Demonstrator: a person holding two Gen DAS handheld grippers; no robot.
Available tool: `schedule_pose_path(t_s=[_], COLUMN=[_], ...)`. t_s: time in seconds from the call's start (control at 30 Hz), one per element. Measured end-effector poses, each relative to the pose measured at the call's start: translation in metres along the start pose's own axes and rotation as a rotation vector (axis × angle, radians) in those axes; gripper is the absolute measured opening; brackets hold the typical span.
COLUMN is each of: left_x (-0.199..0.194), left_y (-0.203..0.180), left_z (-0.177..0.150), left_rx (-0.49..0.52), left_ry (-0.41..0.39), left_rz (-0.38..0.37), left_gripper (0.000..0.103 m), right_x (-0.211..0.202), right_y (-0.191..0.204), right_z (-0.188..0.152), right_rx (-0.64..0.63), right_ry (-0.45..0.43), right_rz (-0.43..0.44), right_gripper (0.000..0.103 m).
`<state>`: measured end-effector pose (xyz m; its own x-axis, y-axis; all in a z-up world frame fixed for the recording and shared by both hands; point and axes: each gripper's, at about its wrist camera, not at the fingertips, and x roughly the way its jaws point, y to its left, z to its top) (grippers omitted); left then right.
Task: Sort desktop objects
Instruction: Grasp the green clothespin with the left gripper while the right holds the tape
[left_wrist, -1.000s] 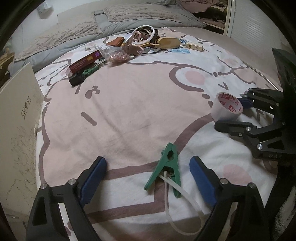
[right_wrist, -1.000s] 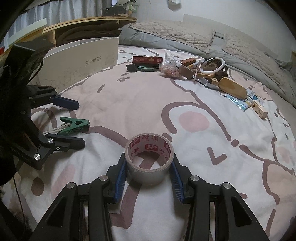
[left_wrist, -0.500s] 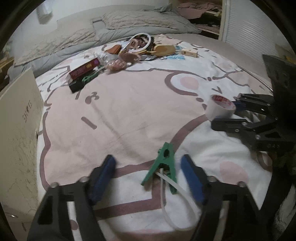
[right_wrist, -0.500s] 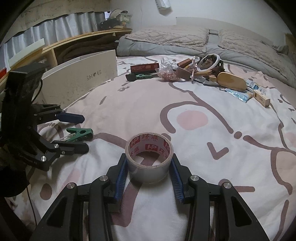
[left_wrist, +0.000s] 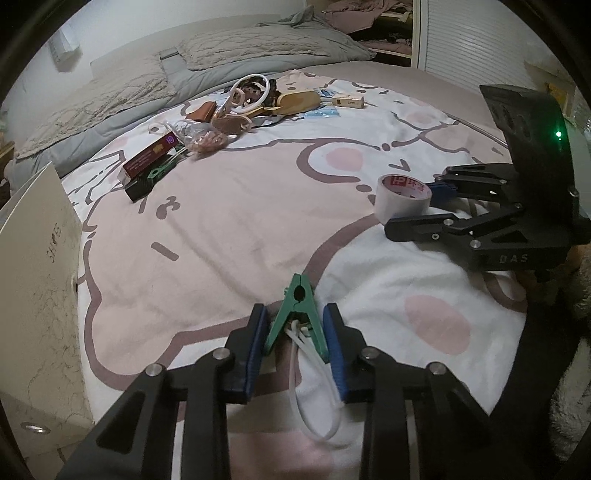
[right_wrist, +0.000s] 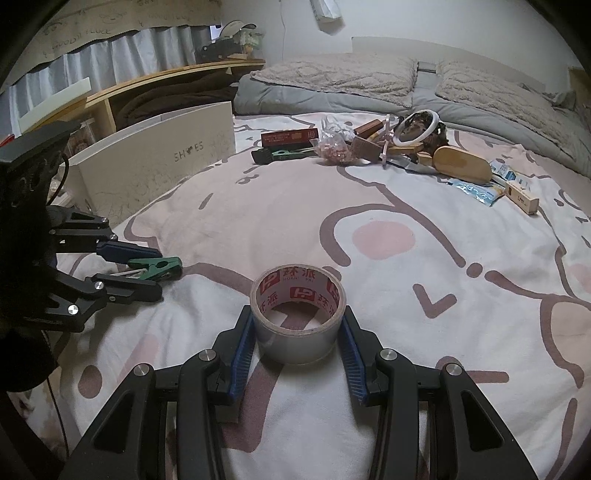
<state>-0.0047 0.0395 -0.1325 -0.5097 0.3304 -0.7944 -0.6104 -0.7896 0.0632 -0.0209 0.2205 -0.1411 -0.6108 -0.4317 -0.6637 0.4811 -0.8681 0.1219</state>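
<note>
Low in the left wrist view, the left tool (left_wrist: 295, 339) is pinching a green clip (left_wrist: 298, 314) by its spread handles, its blue pads (left_wrist: 255, 347) touching both sides; a white cord loop (left_wrist: 314, 398) is trailing from the clip toward the bottom edge. At lower centre of the right wrist view, the right tool (right_wrist: 298, 345) is clamping a roll of tape (right_wrist: 298, 317) that is standing on the pink-and-white bedspread (right_wrist: 369, 206), red printing on its inner core facing up. The same roll (left_wrist: 402, 197) is sitting at right of the left view, between the other tool's fingers. Across the upper middle, a pile of items (right_wrist: 388, 140) is lying near the grey pillows (right_wrist: 332, 77), including a red box (right_wrist: 290, 136) and a wooden brush (right_wrist: 461, 168). A cream shoe box (right_wrist: 155, 166) is standing at left of the bed.
</note>
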Motion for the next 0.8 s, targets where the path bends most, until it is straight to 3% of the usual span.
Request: schedule_pose_path(t_s=[0.6,0.8], left_x=[-0.019,-0.013], left_y=[0.01,0.011], left_z=[-0.002,-0.009], left_rx=[-0.051,-0.053], left_ry=[-0.022,0.023], left_rz=[0.003,-0.001], left_gripper=[0.031,0.031], right_x=[-0.004,-0.003], right_y=[0.005,0.006], right_z=[0.004,0.004], right_rx=[-0.015,-0.021], right_ry=[-0.006,0.004], right_rz=[-0.069,-0.084], right_gripper=[0.044,0.045])
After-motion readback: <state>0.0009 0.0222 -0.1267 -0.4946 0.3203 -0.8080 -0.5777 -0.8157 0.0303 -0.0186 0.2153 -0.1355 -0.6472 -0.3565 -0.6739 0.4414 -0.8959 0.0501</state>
